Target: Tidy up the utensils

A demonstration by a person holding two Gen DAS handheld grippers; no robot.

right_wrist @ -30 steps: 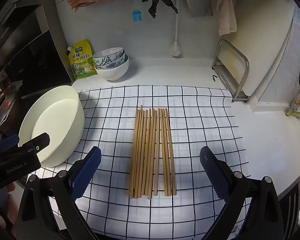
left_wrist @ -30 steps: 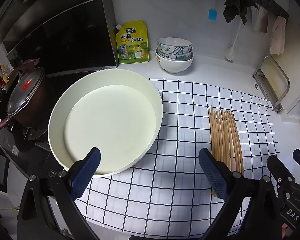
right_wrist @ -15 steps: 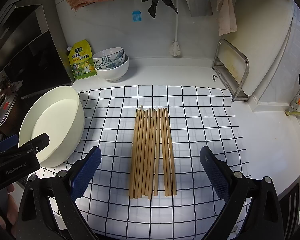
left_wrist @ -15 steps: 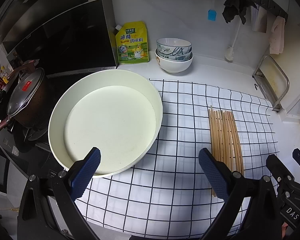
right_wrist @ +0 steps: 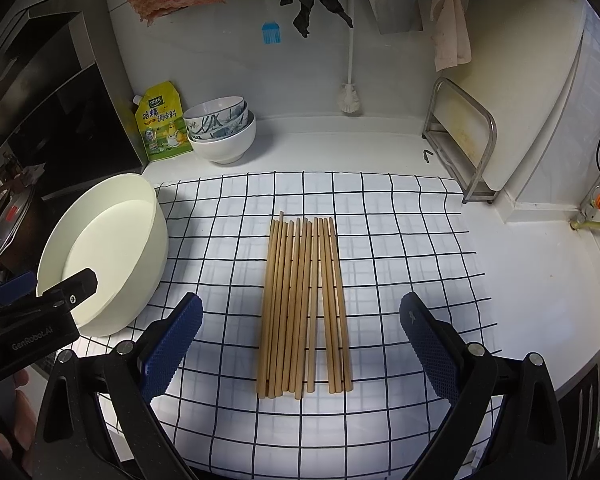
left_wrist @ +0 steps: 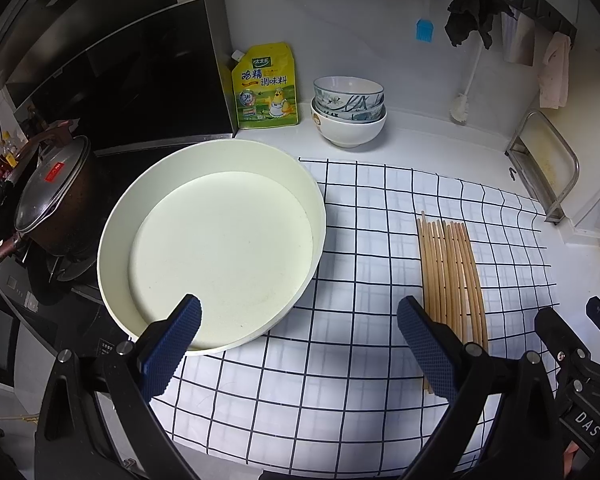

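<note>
Several wooden chopsticks lie side by side on a white cloth with a black grid. My right gripper hovers open just in front of their near ends, nothing between its fingers. In the left wrist view the same chopsticks lie to the right, partly behind the right fingertip. My left gripper is open over the cloth, by the near rim of a large cream basin. That basin is empty and sits left of the chopsticks.
Stacked bowls and a yellow seasoning pouch stand at the back wall. A metal rack with a cutting board is at the right. A lidded pot sits on the stove to the left. Cloths and a brush hang above.
</note>
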